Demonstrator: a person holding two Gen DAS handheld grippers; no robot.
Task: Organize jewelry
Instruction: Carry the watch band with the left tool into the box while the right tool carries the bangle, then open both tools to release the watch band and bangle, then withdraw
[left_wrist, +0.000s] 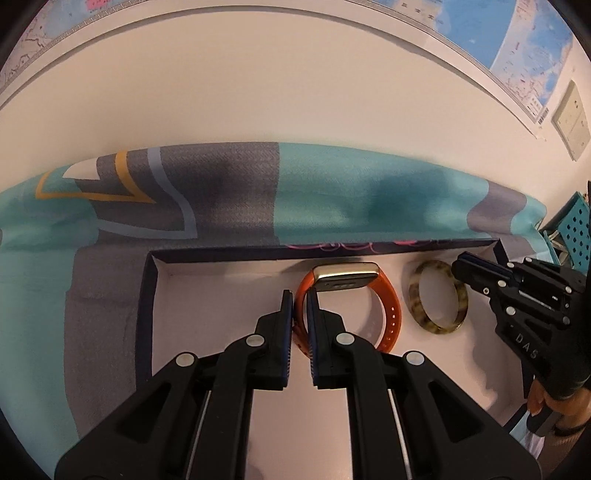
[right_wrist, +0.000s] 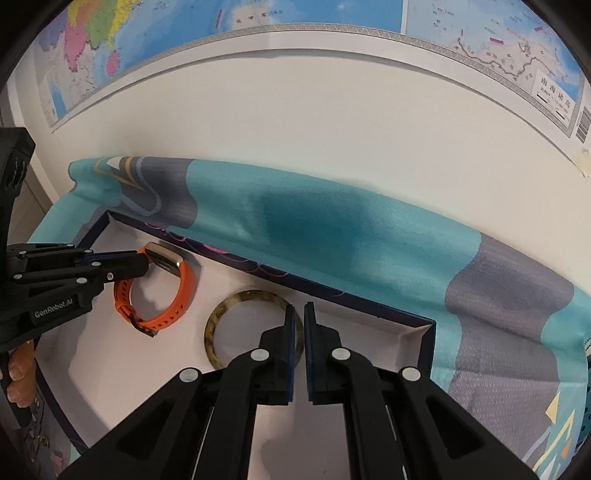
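warm indoor light, soft shadows, strong fisheye bend, dark corners.

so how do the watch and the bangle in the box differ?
The watch has an orange strap with holes and a gold case; the bangle is a plain mottled brown ring. The left hand-held gripper is shut on the watch strap, the right hand-held gripper on the bangle. Both are inside the box.

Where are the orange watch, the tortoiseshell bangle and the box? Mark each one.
orange watch (left_wrist: 392, 314), left wrist view, on the strap's right curve.
tortoiseshell bangle (right_wrist: 218, 316), right wrist view, on its left rim.
box (left_wrist: 144, 314), left wrist view, on its dark left wall.
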